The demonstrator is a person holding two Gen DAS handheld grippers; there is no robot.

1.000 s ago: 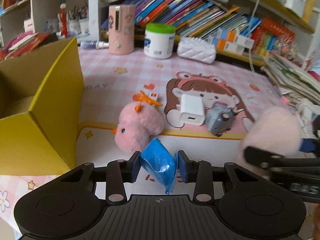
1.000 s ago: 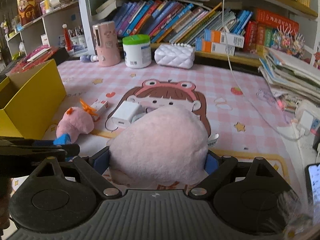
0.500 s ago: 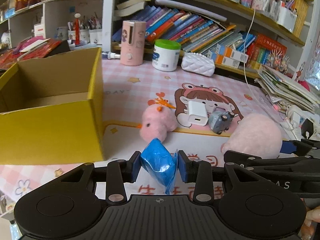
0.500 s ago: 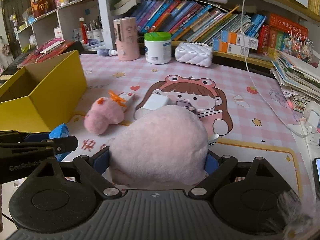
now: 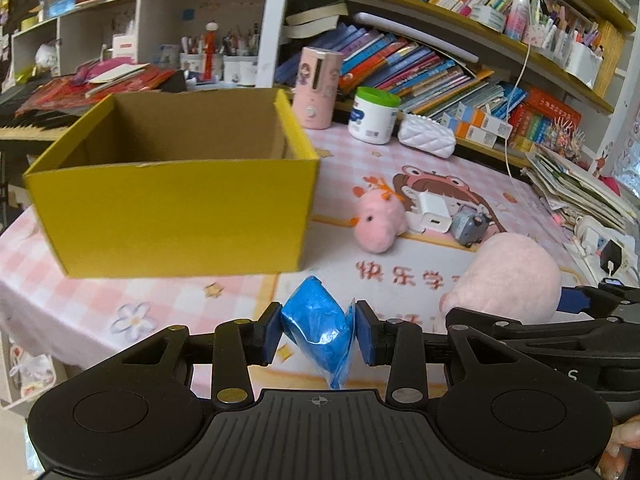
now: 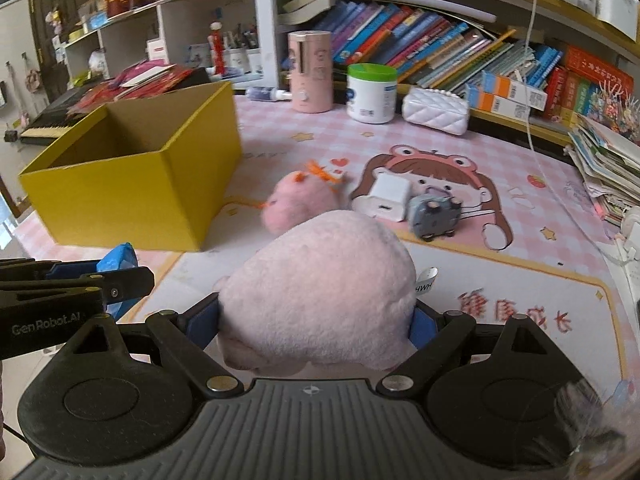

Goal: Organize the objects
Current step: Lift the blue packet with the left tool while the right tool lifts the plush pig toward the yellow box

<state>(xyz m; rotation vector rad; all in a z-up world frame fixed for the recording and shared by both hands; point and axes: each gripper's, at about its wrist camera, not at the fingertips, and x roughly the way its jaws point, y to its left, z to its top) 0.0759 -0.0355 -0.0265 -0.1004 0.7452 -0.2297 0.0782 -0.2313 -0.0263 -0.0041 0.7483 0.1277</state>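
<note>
We held a gripper in each hand above a pink checked mat [image 5: 420, 152]; the open yellow box [image 5: 176, 208] on the mat was our landmark. The left gripper [image 5: 316, 334] had its fingers clamped on a blue packet [image 5: 318, 330], which hung in the air in front of the box, toward its right corner; the right gripper [image 6: 316, 320] had its fingers spread wide and pressed on both sides of a big pink plush [image 6: 320, 292], to the right of the box and beside the packet. The two grippers sat side by side, close together. The box showed a bare brown inside; we could not see its floor. On the mat to the right of the box lay a small pink plush [image 5: 378, 222] with orange bits; just beyond it sat a white charger [image 5: 434, 212], then a grey toy [image 5: 470, 226] touching the charger. Behind the box stood a pink canister [image 5: 318, 88] and a white jar [image 5: 374, 116].
</note>
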